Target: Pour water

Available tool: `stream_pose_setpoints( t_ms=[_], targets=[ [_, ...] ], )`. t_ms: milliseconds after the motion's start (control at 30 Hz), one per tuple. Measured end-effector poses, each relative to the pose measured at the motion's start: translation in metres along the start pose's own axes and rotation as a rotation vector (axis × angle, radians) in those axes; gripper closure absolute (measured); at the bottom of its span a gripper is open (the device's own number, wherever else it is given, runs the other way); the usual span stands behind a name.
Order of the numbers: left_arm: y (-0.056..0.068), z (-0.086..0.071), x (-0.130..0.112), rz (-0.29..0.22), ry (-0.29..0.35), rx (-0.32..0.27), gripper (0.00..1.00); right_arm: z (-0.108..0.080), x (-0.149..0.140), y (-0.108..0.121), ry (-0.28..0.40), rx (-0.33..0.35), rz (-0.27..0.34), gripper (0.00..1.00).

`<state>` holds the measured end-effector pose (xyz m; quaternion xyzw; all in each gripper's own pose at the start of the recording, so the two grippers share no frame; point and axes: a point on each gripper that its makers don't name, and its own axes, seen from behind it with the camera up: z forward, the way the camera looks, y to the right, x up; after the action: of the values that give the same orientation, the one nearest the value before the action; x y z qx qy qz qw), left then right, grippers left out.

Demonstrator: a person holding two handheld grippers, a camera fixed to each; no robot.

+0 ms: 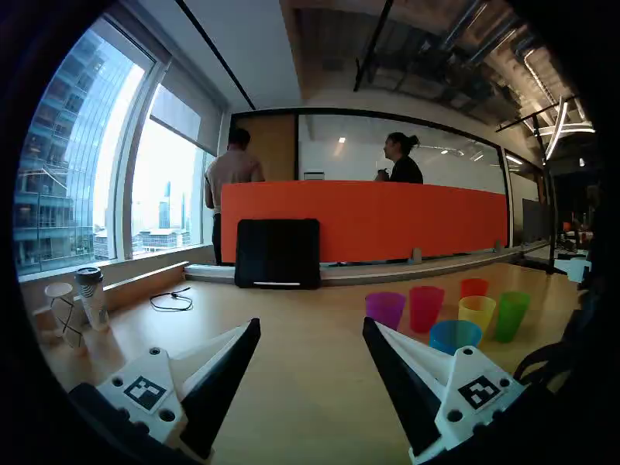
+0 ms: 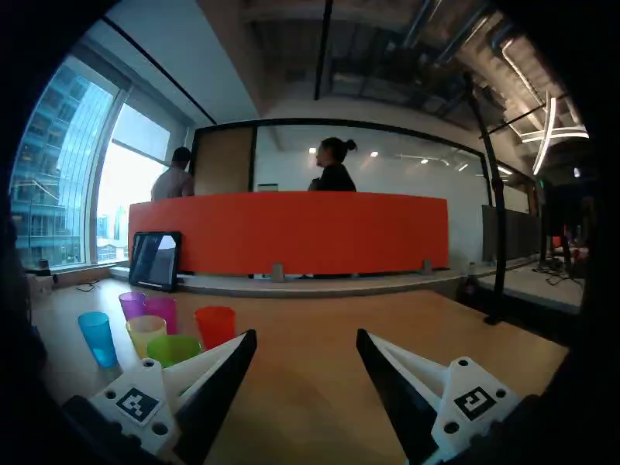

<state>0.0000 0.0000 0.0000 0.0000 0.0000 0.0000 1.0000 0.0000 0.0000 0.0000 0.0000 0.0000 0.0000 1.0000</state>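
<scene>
Several coloured plastic cups stand grouped on the wooden table (image 1: pixel 310 372): purple (image 1: pixel 385 308), pink (image 1: pixel 425 307), red (image 1: pixel 473 288), yellow (image 1: pixel 476 311), green (image 1: pixel 511 314) and blue (image 1: pixel 454 335). In the left gripper view they sit ahead and to the right of my left gripper (image 1: pixel 311 341), which is open and holds nothing. In the right gripper view the same cluster is at the lower left: blue cup (image 2: pixel 98 338), purple cup (image 2: pixel 132 304), pink cup (image 2: pixel 163 313), yellow cup (image 2: pixel 146 334), green cup (image 2: pixel 173 349), red cup (image 2: pixel 215 326). My right gripper (image 2: pixel 306 349) is open, empty, just right of them.
A black tablet (image 1: pixel 277 253) leans against the orange divider (image 1: pixel 364 218). A lidded paper coffee cup (image 1: pixel 91 296) and a wire stand (image 1: pixel 63 314) sit by the window at the left, with a black cable (image 1: pixel 171 299) nearby. Two people stand behind the divider.
</scene>
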Motion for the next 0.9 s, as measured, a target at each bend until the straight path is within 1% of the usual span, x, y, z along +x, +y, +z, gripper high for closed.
stream_pose_setpoints(
  t_ms=[600,800,900],
  targets=[
    [-0.0005,-0.0008,0.0016,0.000,-0.001,-0.002,0.02,-0.0004,0.0017,-0.0005,0.000,0.001,-0.001,0.00],
    [0.0031,0.0010,0.0015,0.000,0.000,-0.017,0.02,-0.0001,0.0015,-0.0008,0.000,0.001,-0.002,0.00],
    [0.0024,0.0016,0.0017,-0.001,-0.001,-0.015,0.01,0.0005,0.0020,-0.0004,0.002,-0.001,-0.003,0.00]
  ],
)
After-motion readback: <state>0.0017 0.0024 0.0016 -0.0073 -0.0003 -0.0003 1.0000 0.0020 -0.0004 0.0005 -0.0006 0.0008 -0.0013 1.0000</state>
